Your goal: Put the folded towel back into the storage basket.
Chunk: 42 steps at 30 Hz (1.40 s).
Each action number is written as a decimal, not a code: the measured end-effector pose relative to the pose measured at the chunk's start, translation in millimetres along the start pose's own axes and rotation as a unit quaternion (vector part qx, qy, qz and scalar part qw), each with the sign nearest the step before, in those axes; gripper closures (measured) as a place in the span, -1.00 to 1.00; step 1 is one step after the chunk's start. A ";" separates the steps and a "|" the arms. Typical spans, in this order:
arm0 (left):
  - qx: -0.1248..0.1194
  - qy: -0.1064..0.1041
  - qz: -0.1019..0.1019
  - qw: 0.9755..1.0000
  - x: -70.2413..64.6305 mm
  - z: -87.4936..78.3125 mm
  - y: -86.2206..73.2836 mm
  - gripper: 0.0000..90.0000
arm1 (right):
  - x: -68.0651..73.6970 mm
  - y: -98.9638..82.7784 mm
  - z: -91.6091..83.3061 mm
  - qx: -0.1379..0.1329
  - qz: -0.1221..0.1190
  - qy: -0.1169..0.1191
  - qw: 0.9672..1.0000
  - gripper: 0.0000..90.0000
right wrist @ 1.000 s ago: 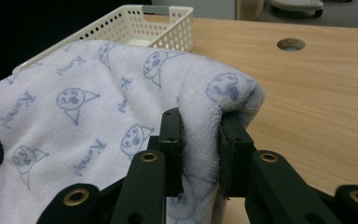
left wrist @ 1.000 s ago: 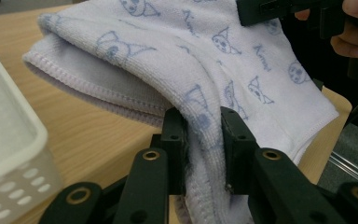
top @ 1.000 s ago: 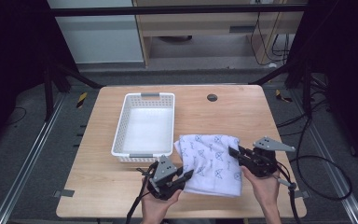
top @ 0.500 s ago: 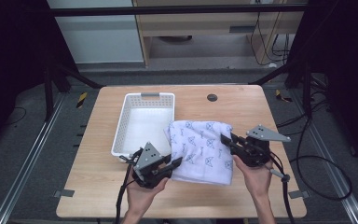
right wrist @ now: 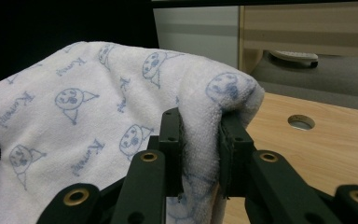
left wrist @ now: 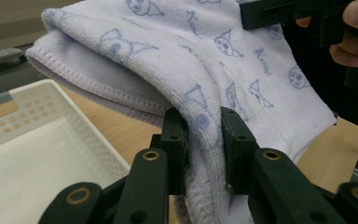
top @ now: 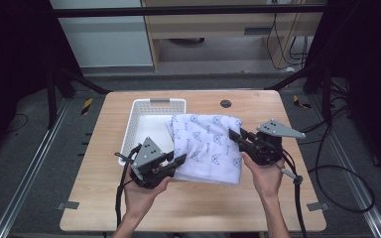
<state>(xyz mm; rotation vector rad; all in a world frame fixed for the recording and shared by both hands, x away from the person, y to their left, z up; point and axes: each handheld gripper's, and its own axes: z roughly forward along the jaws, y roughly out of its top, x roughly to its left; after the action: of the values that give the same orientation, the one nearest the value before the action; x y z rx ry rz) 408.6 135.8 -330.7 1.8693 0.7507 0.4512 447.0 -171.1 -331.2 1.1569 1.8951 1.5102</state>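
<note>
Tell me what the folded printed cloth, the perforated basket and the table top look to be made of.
White cloth with blue cartoon prints: soft terry or microfibre, judging by its fuzzy nap and stitched hem; matte. White perforated basket: probably moulded plastic, with even rows of holes and a smooth, slightly glossy rim. Light tan table top: wood or wood-look laminate, showing faint grain; which one cannot be told.

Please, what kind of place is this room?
Probably a lab or workshop set up for recording. A small light wooden table stands inside a black metal frame, loose black cables run over the grey floor, and a person holds two black grippers.
</note>
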 end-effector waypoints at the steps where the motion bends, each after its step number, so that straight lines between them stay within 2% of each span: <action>1: -0.002 0.000 0.001 1.000 1.7 -1.9 1.2 0.63 | 0.5 1.3 0.7 -0.002 0.000 0.001 1.000 0.65; 7: -0.008 -0.001 -0.005 1.000 15.5 -11.6 -0.3 0.63 | 8.5 8.3 11.5 -0.007 -0.004 0.008 1.000 0.65; 14: -0.012 0.014 -0.003 1.000 30.2 -22.2 -8.8 0.63 | 21.2 12.3 31.2 -0.005 -0.011 0.017 1.000 0.65; 27: -0.031 0.050 -0.021 0.998 58.2 -42.1 -15.9 0.63 | 45.8 30.9 66.6 -0.006 -0.025 0.031 0.999 0.65; 33: -0.029 0.062 -0.033 0.997 69.9 -44.2 -19.3 0.63 | 52.9 35.2 81.1 -0.002 -0.031 0.033 0.999 0.65; 40: -0.022 0.077 -0.037 0.996 83.7 -42.0 -24.3 0.63 | 58.0 37.0 105.2 0.008 -0.029 0.030 0.999 0.65; 42: -0.021 0.080 -0.037 0.996 87.1 -41.8 -25.2 0.63 | 58.2 37.1 107.2 0.009 -0.028 0.031 0.999 0.65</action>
<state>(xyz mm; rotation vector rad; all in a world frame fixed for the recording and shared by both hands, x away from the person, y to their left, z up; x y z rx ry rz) 439.6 230.3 -339.4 1.7743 0.9088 0.5700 510.1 -60.9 -319.4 1.0678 1.9696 1.5172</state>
